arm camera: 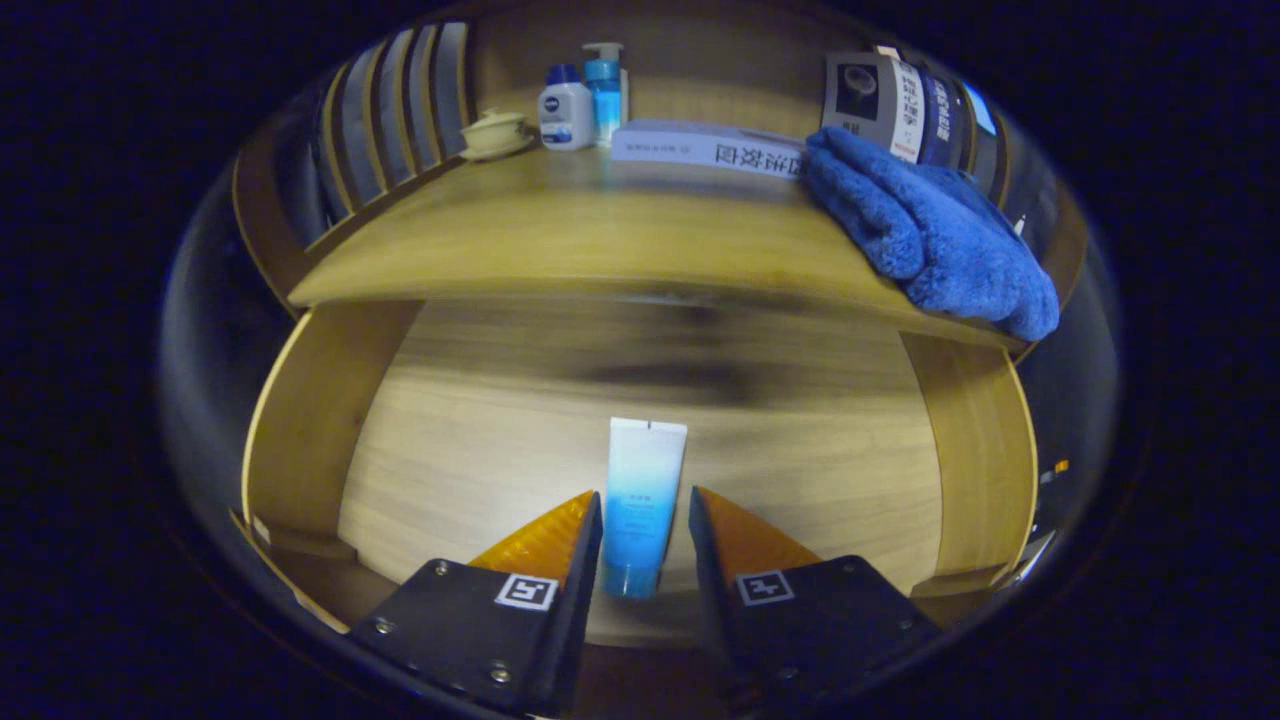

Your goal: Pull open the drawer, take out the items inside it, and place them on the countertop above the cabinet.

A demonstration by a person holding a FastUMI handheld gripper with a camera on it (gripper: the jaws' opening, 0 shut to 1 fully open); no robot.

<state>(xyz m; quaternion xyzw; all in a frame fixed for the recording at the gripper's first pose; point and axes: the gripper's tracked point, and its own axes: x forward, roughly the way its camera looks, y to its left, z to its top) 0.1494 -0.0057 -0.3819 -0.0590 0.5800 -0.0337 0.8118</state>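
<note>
The wooden drawer stands pulled open below the countertop. On the drawer's floor lies a white-and-blue tube, cap end towards me. My gripper is open, with one finger on each side of the tube's lower half and a small gap to each. Whether the fingers touch the tube I cannot tell.
On the countertop lie a blue fluffy cloth at the right edge, a flat white box, two bottles and a small lidded cup at the back. Boxes stand behind the cloth. A slatted rail bounds the left side.
</note>
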